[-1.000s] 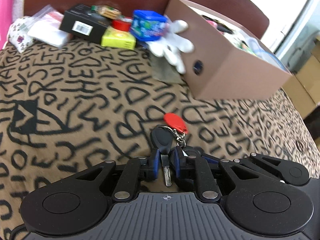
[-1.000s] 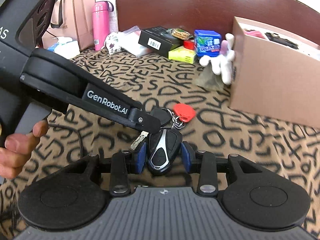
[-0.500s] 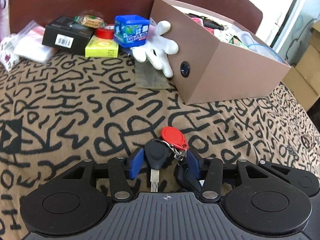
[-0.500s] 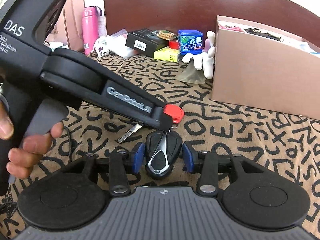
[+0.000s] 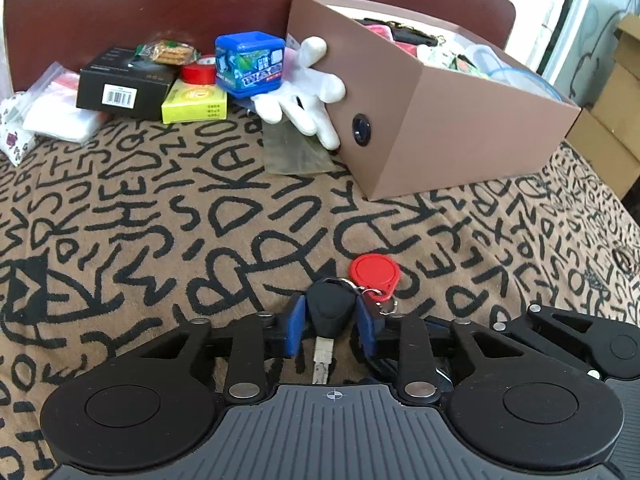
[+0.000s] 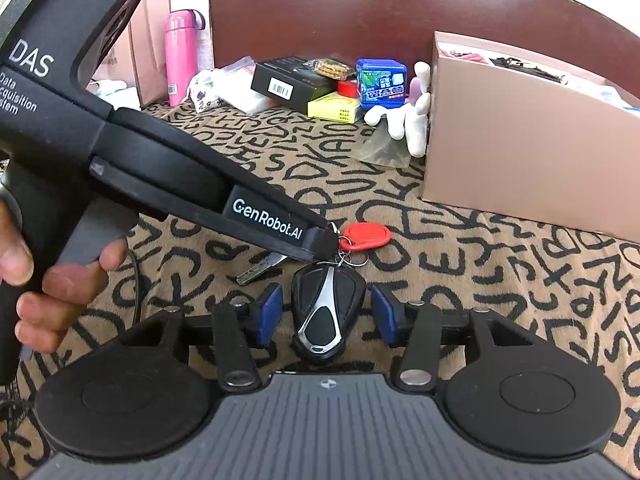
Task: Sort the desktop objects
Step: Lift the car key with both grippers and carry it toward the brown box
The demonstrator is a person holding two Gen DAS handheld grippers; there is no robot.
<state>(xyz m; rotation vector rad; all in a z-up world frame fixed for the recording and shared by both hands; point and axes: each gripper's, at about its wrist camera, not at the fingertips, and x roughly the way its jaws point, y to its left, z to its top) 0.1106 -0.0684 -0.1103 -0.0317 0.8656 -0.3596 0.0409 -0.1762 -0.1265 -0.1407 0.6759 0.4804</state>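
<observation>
A key bunch lies on the patterned cloth: a black-headed key (image 5: 330,314), a red oval tag (image 5: 374,273) and a black-and-silver remote fob (image 6: 326,314). My left gripper (image 5: 331,326) has its blue pads pressed on the black key head. My right gripper (image 6: 326,314) is open, its pads apart on either side of the fob without touching it. The left gripper's body (image 6: 192,184) crosses the right wrist view. The brown box (image 5: 432,120) stands at the back right, filled with sorted items.
At the back lie a white glove (image 5: 304,92), a blue cube box (image 5: 250,64), a yellow packet (image 5: 195,102), a black box (image 5: 124,82), red tape (image 5: 199,74), biscuits and plastic bags. A pink bottle (image 6: 181,56) stands far left.
My right gripper has opened and let go of the fob. My left gripper opened, shifted, and closed again on the black key head.
</observation>
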